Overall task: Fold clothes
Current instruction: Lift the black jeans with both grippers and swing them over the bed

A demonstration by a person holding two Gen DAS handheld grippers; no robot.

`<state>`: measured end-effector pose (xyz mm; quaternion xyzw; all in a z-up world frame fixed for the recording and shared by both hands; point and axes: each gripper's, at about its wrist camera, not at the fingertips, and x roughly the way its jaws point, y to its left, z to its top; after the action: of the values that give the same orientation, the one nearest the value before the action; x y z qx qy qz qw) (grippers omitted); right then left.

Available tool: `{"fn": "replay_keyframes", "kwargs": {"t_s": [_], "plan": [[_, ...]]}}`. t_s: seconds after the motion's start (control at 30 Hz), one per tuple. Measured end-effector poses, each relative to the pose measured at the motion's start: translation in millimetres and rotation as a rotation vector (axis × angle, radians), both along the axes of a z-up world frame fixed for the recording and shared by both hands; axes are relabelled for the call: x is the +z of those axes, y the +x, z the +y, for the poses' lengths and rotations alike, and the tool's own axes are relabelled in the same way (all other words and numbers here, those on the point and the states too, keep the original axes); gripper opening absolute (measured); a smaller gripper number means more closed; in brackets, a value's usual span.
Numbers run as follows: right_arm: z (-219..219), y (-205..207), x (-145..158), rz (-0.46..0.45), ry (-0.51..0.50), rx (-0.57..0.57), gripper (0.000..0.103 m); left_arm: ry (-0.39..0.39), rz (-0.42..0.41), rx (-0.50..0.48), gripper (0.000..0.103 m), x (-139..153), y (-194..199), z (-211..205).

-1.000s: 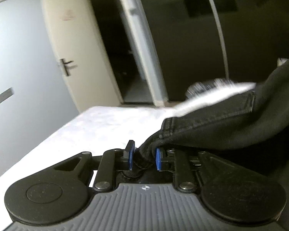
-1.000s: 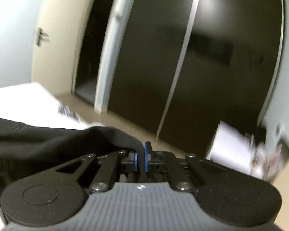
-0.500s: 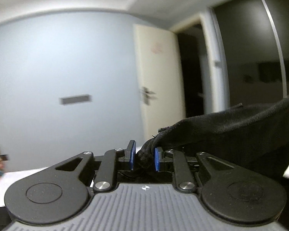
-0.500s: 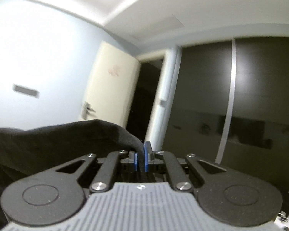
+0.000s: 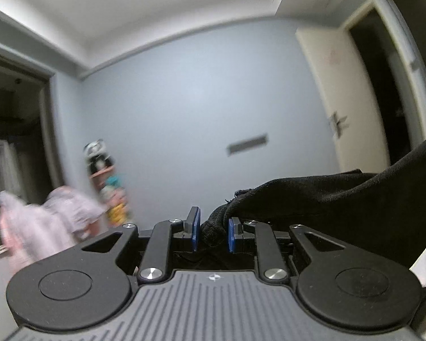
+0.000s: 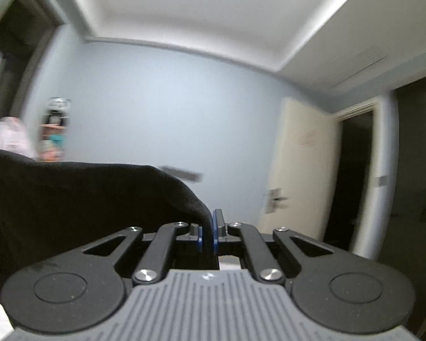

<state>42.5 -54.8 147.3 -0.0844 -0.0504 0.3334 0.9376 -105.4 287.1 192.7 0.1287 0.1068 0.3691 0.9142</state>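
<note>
The black garment (image 5: 340,196) hangs in the air between the two grippers, a thick, denim-like cloth with a stitched hem at one corner. The left gripper (image 5: 212,234) pinches a bunched wad of that hem between its blue pads (image 5: 195,228), the jaws held a little apart by the bulk of the cloth. In the right wrist view the same garment (image 6: 79,199) drapes off to the left, and the right gripper (image 6: 208,234) has its jaws pressed almost together on a thin edge of it.

Both tools point roughly level at the pale blue wall (image 5: 201,108), with the cream door (image 6: 301,167) ajar beside a dark doorway. No bed or table shows under the cloth, so I cannot tell what it will be laid on.

To my eye the folding has barely begun: the garment is held up by two points and spread, with no crease or doubled layer visible. Still to come, I judge, are laying it flat and making every fold. A blurred heap of pinkish clothes (image 5: 39,227) lies lower left, perhaps more waiting.
</note>
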Motion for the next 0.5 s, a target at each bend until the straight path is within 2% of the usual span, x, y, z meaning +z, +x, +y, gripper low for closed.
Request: {"fn": "replay_keyframes", "kwargs": {"t_s": [0.1, 0.17, 0.23, 0.3, 0.33, 0.5], "plan": [[33.5, -4.9, -13.6, 0.058, -0.046, 0.113, 0.007, -0.049, 0.085, 0.051, 0.023, -10.3, -14.7, 14.4], [58.8, -9.6, -26.6, 0.058, -0.087, 0.163, 0.007, -0.081, 0.139, 0.088, 0.023, -21.3, -16.8, 28.2], [85.3, -4.8, -40.6, 0.049, -0.134, 0.189, 0.007, -0.115, 0.193, 0.127, 0.023, -42.2, -13.9, 55.3], [117.8, 6.5, -54.9, 0.071, -0.181, 0.209, 0.008, -0.184, 0.236, 0.156, 0.023, -64.1, -16.3, 89.0], [135.4, 13.6, -62.3, 0.089, -0.204, 0.218, 0.008, -0.219, 0.256, 0.168, 0.023, -75.5, -39.4, 103.5], [258.3, 55.9, -110.7, 0.208, -0.35, 0.236, 0.008, -0.385, 0.355, 0.222, 0.023, -134.5, -19.6, 184.3]]}}
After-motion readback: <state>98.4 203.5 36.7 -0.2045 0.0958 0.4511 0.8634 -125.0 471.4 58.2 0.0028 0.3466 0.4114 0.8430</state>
